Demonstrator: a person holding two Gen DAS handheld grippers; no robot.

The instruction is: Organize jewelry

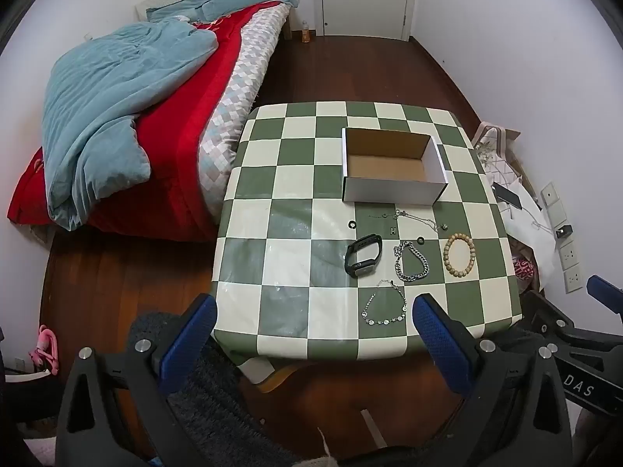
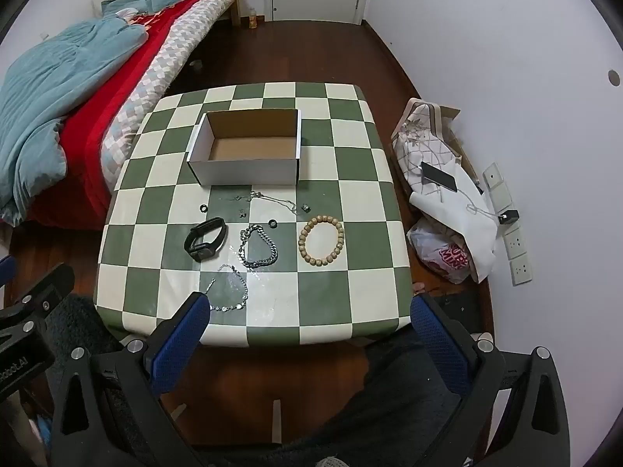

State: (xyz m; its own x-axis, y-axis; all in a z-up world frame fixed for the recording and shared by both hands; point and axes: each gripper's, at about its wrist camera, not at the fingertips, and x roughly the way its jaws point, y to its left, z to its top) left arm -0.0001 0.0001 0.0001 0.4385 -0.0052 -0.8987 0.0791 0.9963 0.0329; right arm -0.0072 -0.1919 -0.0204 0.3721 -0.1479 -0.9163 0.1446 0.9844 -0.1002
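**Nothing boxed yet, both grippers ready**

I hold the left gripper [image 1: 313, 321] and right gripper [image 2: 309, 321] above the near edge, fingers spread wide, empty. Jewelry lies before the empty box [image 2: 249, 151]; I'd start with the nearest thin chain bracelet [image 2: 229, 290], pinching low. The checkered surface [image 2: 350, 202] stands beside a bed [image 1: 117, 116].

A small table [image 2: 342, 303] covered in a green-and-cream checked cloth is carrying everything. An open cardboard box [image 2: 249, 171] is being borne toward its far side. Nearer, a thin chain necklace [image 2: 272, 198] and small rings [image 2: 203, 208] are lying spread out, with a black smartwatch [image 2: 205, 244], a chunky silver chain bracelet [image 2: 258, 247] and a wooden bead bracelet [image 2: 321, 240] set in a row. A slim silver bracelet [image 2: 229, 288] is lying nearest the front edge.
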